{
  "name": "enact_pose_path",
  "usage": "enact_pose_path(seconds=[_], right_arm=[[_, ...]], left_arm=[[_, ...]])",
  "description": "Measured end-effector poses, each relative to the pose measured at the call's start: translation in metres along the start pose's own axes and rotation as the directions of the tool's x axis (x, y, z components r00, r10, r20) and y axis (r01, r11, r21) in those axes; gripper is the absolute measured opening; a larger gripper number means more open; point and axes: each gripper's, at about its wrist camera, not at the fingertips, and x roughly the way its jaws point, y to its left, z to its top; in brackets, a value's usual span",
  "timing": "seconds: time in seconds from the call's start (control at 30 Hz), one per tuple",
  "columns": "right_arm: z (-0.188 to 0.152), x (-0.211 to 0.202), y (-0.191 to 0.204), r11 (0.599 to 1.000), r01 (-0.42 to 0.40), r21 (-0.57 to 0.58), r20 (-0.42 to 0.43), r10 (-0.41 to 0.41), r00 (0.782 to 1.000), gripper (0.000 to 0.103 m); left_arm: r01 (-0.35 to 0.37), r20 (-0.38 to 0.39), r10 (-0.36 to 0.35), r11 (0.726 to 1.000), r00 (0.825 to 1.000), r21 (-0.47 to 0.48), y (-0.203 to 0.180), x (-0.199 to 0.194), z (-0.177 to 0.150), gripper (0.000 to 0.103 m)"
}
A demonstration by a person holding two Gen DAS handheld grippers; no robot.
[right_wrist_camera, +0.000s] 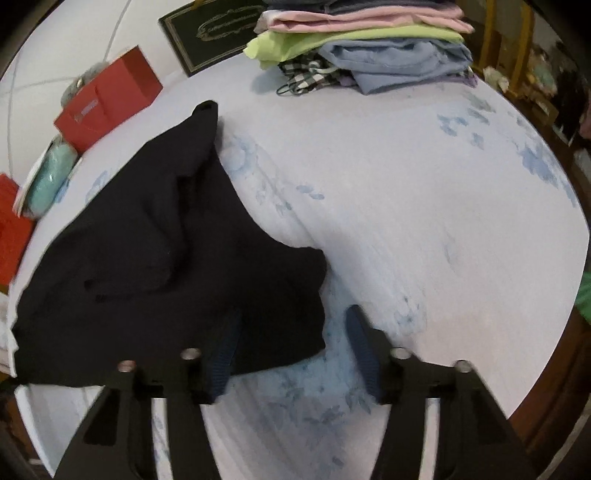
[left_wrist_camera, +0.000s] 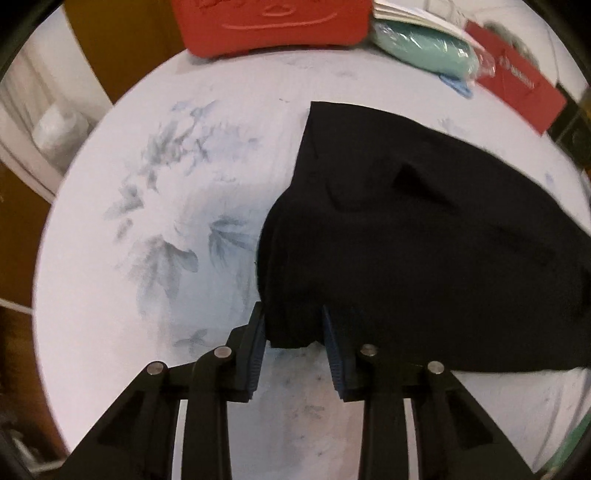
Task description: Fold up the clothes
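Bare bedsheet (right_wrist_camera: 424, 206) open right of black garment (right_wrist_camera: 155, 258). Far edge blocked: folded clothes stack (right_wrist_camera: 369, 48), red box (right_wrist_camera: 110, 99), red case (left_wrist_camera: 273, 26), teal bundle (left_wrist_camera: 424, 48).

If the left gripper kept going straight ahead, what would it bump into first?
Most likely the black garment: its corner already sits between the open fingers of the left gripper. Depth is hard to judge.

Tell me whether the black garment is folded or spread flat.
Neither: the black garment lies rumpled on the floral sheet, creased and uneven.
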Motion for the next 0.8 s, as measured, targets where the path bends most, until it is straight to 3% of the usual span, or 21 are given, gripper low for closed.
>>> enact_pose_path(seconds=[0.13, 0.33, 0.47, 0.57, 0.73, 0.8], right_arm=[[0.003, -0.017, -0.006, 1.0, 0.008, -0.009, 0.017, -0.008, 1.0, 0.045], [0.035, -0.035, -0.002, 0.982, -0.09, -0.168, 0.018, 0.095, 0.995, 0.045], [0.075, -0.029, 0.009, 0.932, -0.162, -0.323, 0.0, 0.171, 0.985, 0.039], [0.104, -0.017, 0.024, 0.827, -0.208, -0.523, -0.032, 0.225, 0.974, 0.039], [0.147, 0.011, 0.036, 0.562, -0.314, -0.765, -0.149, 0.32, 0.936, 0.039], [0.157, 0.012, 0.039, 0.479, -0.329, -0.814, -0.183, 0.326, 0.927, 0.039]], left_arm=[[-0.016, 0.082, 0.012, 0.999, 0.997, 0.043, -0.019, -0.027, 0.006, 0.052], [0.058, 0.12, -0.058, 0.998, 0.991, 0.008, -0.078, -0.052, -0.01, 0.055], [0.104, 0.129, -0.099, 0.994, 0.987, -0.039, -0.145, -0.061, -0.026, 0.056], [0.121, 0.147, -0.105, 0.987, 0.984, -0.103, -0.208, -0.074, -0.045, 0.056], [0.067, 0.137, -0.032, 0.963, 0.99, -0.261, -0.309, -0.085, -0.08, 0.056], [0.079, 0.096, -0.049, 0.938, 0.994, -0.337, -0.342, -0.094, -0.102, 0.06]])
